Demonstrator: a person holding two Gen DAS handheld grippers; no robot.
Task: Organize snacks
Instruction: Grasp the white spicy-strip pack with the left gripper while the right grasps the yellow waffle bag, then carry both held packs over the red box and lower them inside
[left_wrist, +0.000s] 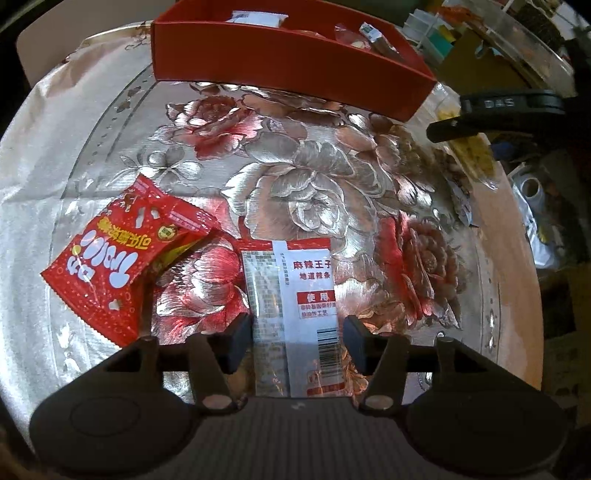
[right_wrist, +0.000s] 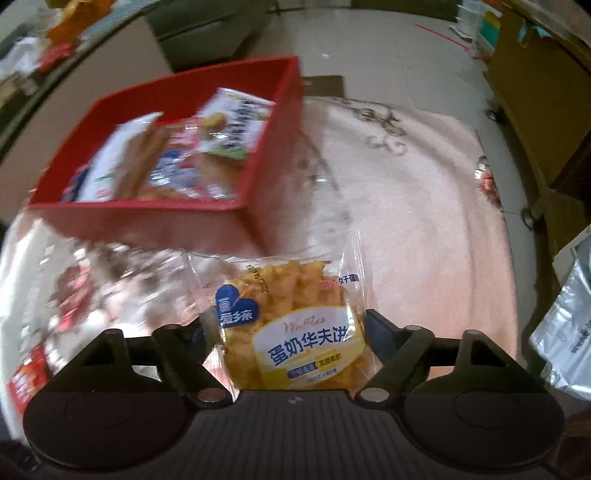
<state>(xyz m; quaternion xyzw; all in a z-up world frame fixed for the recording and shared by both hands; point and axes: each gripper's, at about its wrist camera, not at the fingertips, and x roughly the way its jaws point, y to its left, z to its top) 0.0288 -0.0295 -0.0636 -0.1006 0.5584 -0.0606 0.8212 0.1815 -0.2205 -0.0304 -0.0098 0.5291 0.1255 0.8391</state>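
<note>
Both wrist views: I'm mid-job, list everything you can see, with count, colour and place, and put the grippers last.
Box: one, red, far side of the table; holds several snack packets, blurred in the right wrist view.
Candy packet: one, red with white lettering, on the tablecloth, left of the left gripper.
Spicy strip packet: one, white and silver with red trim, flat on the cloth between the left fingers.
Waffle packet: one, clear with yellow waffle and white label, between the right fingers.
Tablecloth: one, silver with red flowers, covers the table.
Left gripper: black, open, straddling the spicy strip packet.
Right gripper: black, closed on the waffle packet, near the box.
</note>
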